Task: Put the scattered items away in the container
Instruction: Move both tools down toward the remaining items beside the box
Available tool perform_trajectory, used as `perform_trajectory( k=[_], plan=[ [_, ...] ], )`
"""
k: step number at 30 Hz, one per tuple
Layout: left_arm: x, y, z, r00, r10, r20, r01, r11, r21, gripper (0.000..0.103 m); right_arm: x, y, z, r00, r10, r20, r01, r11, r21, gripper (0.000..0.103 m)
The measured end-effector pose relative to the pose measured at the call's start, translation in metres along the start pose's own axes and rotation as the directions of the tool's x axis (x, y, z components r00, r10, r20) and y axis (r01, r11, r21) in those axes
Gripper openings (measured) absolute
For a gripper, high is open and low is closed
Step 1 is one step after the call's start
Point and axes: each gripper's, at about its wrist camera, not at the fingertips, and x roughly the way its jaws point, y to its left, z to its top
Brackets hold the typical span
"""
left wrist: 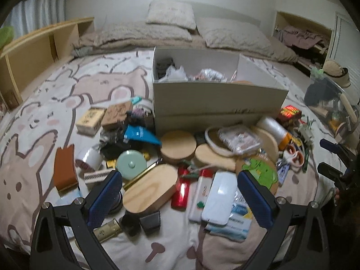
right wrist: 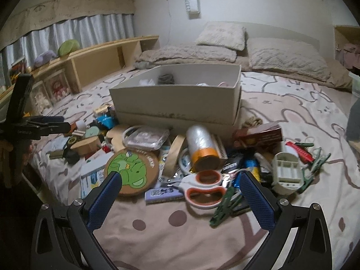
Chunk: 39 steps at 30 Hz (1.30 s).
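The white cardboard container stands mid-bed with several items inside. Scattered items lie in front of it. My left gripper is open and low over an oval wooden box, a red tube and a white case, holding nothing. My right gripper is open just above orange-handled scissors, between a frog coaster and a green clip. A film roll with an orange end lies behind the scissors. Each gripper shows at the other view's edge: right gripper, left gripper.
The bed carries a bear-print sheet, with pillows at the far end. A wooden shelf unit runs along the left side. A glass side table with clutter stands at the right. The near bed edge drops off at the left.
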Motion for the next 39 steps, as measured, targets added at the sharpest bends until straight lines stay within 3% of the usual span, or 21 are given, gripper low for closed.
perform_trajectory(
  k=[9,21,31,39],
  plan=[
    [0.022,0.019,-0.020,0.991,-0.052,-0.122,0.038,0.993,-0.108,0.101,0.026,0.018,-0.004,0.995,0.075,-0.064,-0.076,0.997,-0.023,0.103],
    [0.041,0.038,-0.024,0.979,-0.045,-0.200,-0.006,0.969,-0.247,0.102,0.060,0.049,0.001,0.976,0.154,-0.156,-0.181,0.969,-0.171,0.103],
    [0.060,0.046,-0.019,0.974,-0.021,-0.227,-0.078,0.905,-0.418,0.103,0.071,0.059,-0.002,0.964,0.194,-0.182,-0.234,0.944,-0.235,0.103],
    [0.074,0.051,-0.014,0.968,0.047,-0.245,-0.176,0.824,-0.538,0.103,0.073,0.051,-0.004,0.965,0.201,-0.170,-0.235,0.948,-0.213,0.103]
  ],
)
